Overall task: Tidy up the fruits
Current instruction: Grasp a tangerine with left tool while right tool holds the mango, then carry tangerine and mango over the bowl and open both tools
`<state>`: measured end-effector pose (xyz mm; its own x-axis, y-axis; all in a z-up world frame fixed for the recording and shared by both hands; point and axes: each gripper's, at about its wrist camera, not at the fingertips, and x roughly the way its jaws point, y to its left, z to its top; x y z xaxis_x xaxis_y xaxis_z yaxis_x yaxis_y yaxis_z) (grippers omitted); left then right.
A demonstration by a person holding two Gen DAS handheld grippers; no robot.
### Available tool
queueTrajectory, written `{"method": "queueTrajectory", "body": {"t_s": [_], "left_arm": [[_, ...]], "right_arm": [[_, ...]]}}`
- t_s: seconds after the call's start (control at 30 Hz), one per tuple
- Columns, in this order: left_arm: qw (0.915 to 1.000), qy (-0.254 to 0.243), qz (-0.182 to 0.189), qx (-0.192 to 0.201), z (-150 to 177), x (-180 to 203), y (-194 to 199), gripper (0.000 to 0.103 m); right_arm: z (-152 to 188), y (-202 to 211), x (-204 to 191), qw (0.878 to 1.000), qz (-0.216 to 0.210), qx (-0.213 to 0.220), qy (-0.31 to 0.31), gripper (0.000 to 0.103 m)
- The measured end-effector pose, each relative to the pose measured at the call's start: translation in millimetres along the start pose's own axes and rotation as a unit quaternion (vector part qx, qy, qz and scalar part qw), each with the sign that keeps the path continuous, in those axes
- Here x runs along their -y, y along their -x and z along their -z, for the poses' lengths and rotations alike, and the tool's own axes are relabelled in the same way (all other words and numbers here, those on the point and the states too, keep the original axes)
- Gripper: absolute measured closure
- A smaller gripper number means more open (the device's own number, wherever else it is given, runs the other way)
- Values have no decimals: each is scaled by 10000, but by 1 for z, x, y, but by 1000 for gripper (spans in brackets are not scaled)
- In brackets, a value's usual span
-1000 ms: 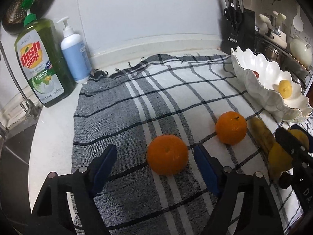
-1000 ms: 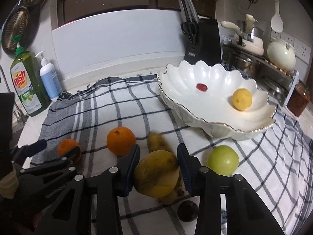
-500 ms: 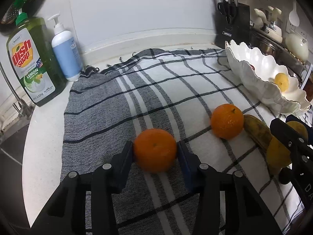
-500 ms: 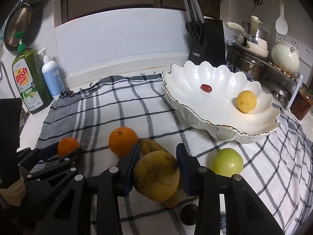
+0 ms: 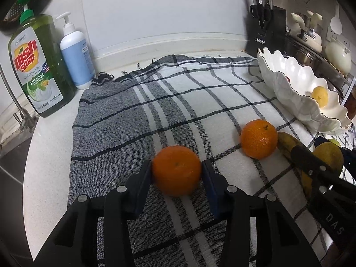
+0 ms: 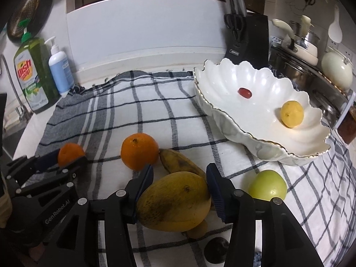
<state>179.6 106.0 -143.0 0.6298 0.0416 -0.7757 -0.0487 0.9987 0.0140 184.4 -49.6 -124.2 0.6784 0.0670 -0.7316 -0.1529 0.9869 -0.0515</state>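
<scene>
The left tool (image 5: 176, 170) is clamping a small orange (image 5: 176, 170), its two pads pressing against the fruit's sides; whether the fruit is touching the checked cloth (image 5: 178, 102) or hanging just above it cannot be told. The right tool (image 6: 179, 187) is gripping a large yellow mango (image 6: 174, 201) with brown speckles, its fingers closing against both flanks of the fruit.

Just beyond the left tool, a second orange (image 5: 259, 138) is sitting on the cloth, touching the tip of a spotted banana (image 6: 178, 161) that is lying behind and partly under the mango. A green apple (image 6: 267, 185) is resting on the cloth to the right of the right tool, near the bowl's edge. A dark round fruit (image 6: 217, 249) is lying below the mango, close to the bottom edge of the right wrist view.

Farther out, a white scalloped bowl (image 6: 264, 82) with a gold rim is standing on the right part of the cloth, holding a yellow lemon (image 6: 292, 114) and a small red fruit (image 6: 244, 92) well apart from each other.

At the back left of the tabletop (image 5: 44, 146), a green dish soap bottle (image 5: 39, 66) and a blue pump bottle (image 5: 75, 53) are standing side by side. A black knife block (image 6: 247, 37) is standing behind the bowl.
</scene>
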Motion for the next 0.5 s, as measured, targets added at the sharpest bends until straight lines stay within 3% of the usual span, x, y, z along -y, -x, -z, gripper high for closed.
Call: {"method": "queueTrajectory", "body": {"t_s": [0.5], "left_arm": [[9999,-38,-111,120,2,4,8,61]], "right_arm": [[11,13,5,9996,-84,285,2,57]]}}
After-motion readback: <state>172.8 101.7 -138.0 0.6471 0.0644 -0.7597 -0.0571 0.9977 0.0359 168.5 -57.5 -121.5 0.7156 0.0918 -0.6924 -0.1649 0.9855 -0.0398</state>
